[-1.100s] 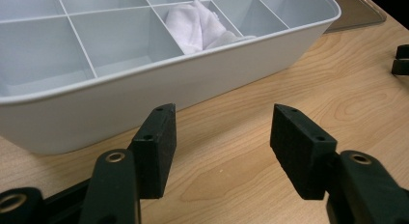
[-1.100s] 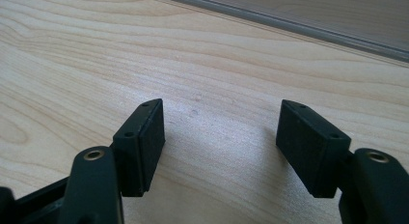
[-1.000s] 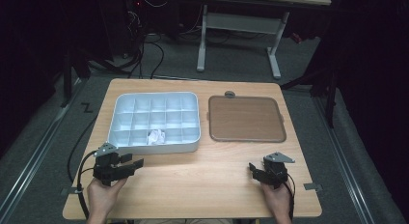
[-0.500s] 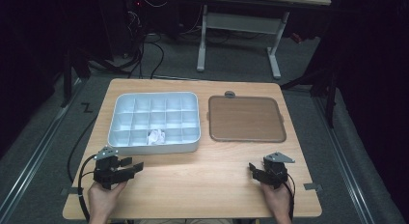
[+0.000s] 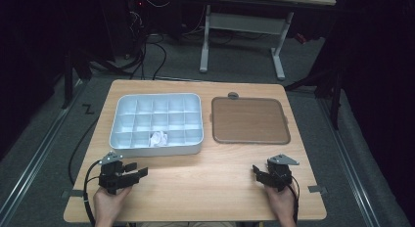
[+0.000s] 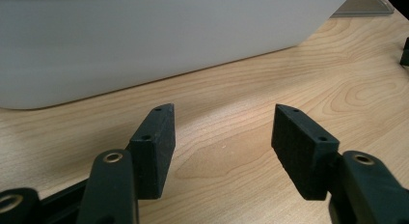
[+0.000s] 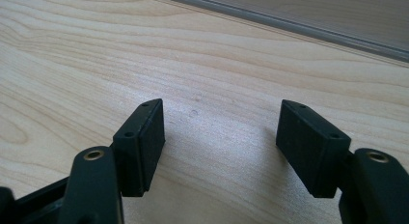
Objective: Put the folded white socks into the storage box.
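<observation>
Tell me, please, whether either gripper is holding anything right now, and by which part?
Nothing is held. The left gripper and the right gripper both stand open over bare table, near the white compartment tray.

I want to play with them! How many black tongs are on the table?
2. The left tongs are at the near left, in front of the white box. The right tongs are at the near right, in front of the brown tray. Both are open and empty.
</observation>
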Demonstrator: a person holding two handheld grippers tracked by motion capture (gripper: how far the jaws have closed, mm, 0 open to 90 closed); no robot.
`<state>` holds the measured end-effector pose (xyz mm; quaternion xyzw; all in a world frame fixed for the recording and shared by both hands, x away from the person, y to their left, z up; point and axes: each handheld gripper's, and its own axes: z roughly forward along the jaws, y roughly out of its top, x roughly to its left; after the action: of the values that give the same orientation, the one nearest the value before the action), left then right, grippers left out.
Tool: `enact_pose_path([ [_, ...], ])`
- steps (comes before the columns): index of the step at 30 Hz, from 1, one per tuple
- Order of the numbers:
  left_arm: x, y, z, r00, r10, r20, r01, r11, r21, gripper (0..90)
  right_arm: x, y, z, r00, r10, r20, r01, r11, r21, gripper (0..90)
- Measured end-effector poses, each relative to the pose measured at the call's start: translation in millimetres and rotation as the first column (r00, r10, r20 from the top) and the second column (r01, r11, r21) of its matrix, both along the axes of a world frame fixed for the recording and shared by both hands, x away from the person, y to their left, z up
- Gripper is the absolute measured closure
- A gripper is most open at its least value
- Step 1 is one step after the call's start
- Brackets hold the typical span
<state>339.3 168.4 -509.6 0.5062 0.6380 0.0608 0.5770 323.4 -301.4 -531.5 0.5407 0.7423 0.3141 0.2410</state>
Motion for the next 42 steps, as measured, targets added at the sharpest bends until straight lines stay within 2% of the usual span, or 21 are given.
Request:
enact_pose_path([
  [11,0.3,-7.7,-12.0,0.9999,-0.003,-0.015,0.003,1.0000,0.008,41.2,0.0,0.0,0.0,1.0000,0.000,0.000,0.000,1.000,0.000,34.8],
  [19,0.3,-11.4,-18.8,1.0000,0.005,-0.006,-0.005,0.9995,0.032,40.4,0.0,0.0,0.0,1.0000,0.000,0.000,0.000,1.000,0.000,34.8],
  [25,0.3,-14.6,-23.7,0.9999,0.007,0.009,-0.007,0.9986,0.052,39.8,0.2,-0.2,0.0,1.0000,0.003,0.002,-0.003,1.000,-0.002,34.8],
  [29,0.2,-17.5,-26.4,0.9993,0.015,0.035,-0.017,0.9977,0.065,39.4,0.0,0.0,0.0,1.0000,0.000,0.000,0.000,1.000,0.000,34.8],
  [35,-1.8,-25.0,-32.0,0.9943,0.021,0.105,-0.034,0.9922,0.120,38.7,0.0,0.0,0.0,1.0000,0.000,0.000,0.000,1.000,0.000,34.8],
  [39,-2.5,-30.6,-33.6,0.9922,0.017,0.123,-0.038,0.9851,0.168,37.8,0.0,0.0,0.0,1.0000,0.000,0.000,0.000,1.000,0.000,34.8],
  [42,-4.0,-34.7,-35.2,0.9906,0.006,0.136,-0.036,0.9753,0.218,36.7,-0.1,0.1,0.0,1.0000,-0.001,-0.001,0.001,1.000,0.001,34.8],
])
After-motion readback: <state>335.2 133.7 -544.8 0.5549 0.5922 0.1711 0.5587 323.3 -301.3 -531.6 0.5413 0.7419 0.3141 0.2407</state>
